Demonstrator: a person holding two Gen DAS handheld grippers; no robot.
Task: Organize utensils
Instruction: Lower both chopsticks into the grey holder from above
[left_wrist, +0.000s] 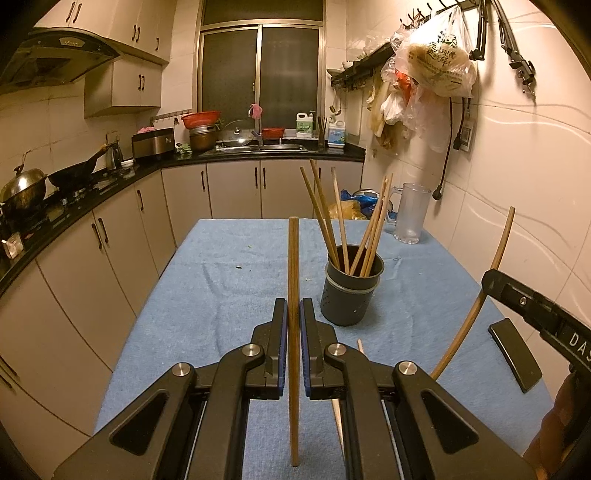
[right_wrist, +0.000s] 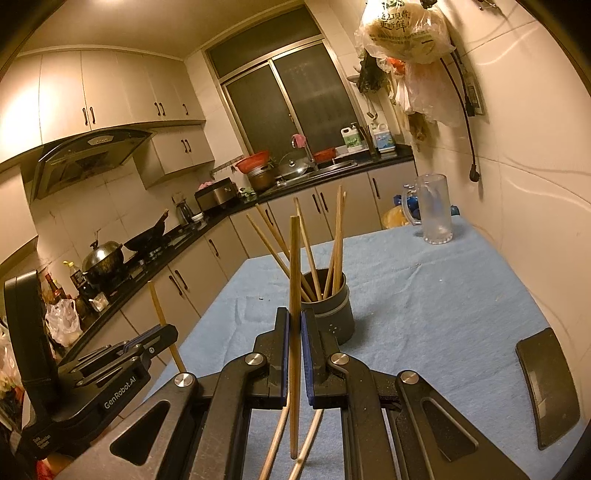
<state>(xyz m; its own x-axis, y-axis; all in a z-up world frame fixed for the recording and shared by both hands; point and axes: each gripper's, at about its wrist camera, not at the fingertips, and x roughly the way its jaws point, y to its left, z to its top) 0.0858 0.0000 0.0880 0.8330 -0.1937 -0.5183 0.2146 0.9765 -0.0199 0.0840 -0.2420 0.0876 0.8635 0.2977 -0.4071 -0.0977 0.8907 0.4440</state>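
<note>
My left gripper is shut on a brown wooden chopstick that stands upright between its pads. A grey holder with several chopsticks leaning in it stands on the blue cloth just ahead and to the right. In the right wrist view, my right gripper is shut on another upright chopstick, with the holder right behind it. Each gripper shows in the other's view: the right gripper with its chopstick, and the left gripper with its chopstick. Loose chopsticks lie on the cloth below.
A frosted glass mug stands at the table's far right corner by the wall. A black phone lies near the right edge. The blue-covered table has counter cabinets along its left side, with pots and a wok on the stove.
</note>
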